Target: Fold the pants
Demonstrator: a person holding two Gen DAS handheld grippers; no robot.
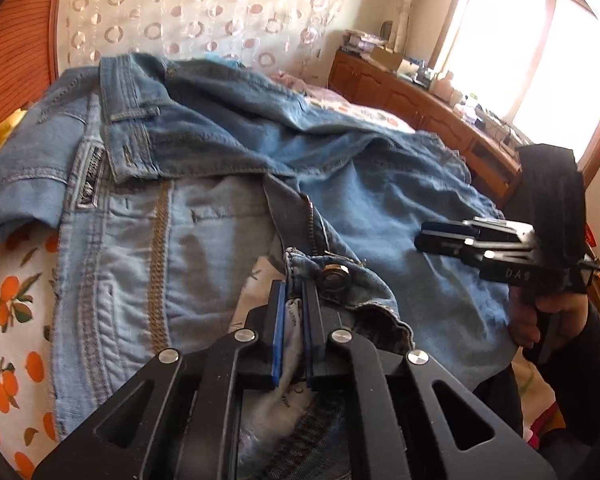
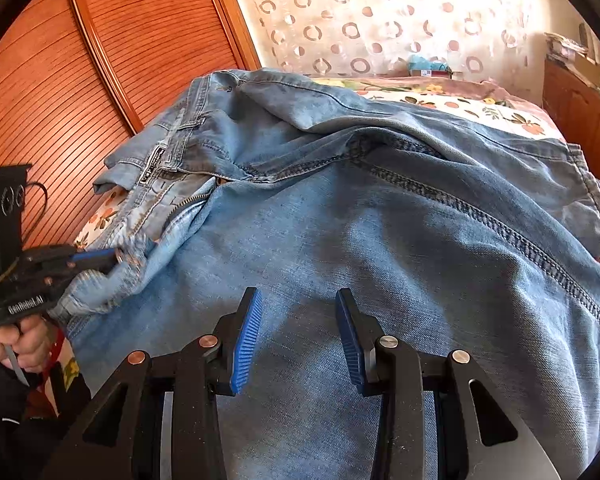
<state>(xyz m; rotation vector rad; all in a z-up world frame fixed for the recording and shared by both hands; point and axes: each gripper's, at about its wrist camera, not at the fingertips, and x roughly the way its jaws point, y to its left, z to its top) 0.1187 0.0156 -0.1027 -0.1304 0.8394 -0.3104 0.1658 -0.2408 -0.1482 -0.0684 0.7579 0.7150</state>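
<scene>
Left wrist view: your left gripper (image 1: 294, 300) is clamped on the jeans' (image 1: 228, 152) waistband edge beside the button (image 1: 332, 276); the jeans lie crumpled on the bed (image 1: 8, 300), with a dresser (image 1: 420, 100) beyond them.

Right wrist view: your right gripper (image 2: 298, 312) hovers over the jeans, fingers apart and empty. A wardrobe (image 2: 80, 80) stands beyond the jeans' waistband.

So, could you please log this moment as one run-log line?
left gripper: shut on jeans waistband by button | right gripper: open over denim, holding nothing | jeans: rumpled on bed, unfolded
</scene>
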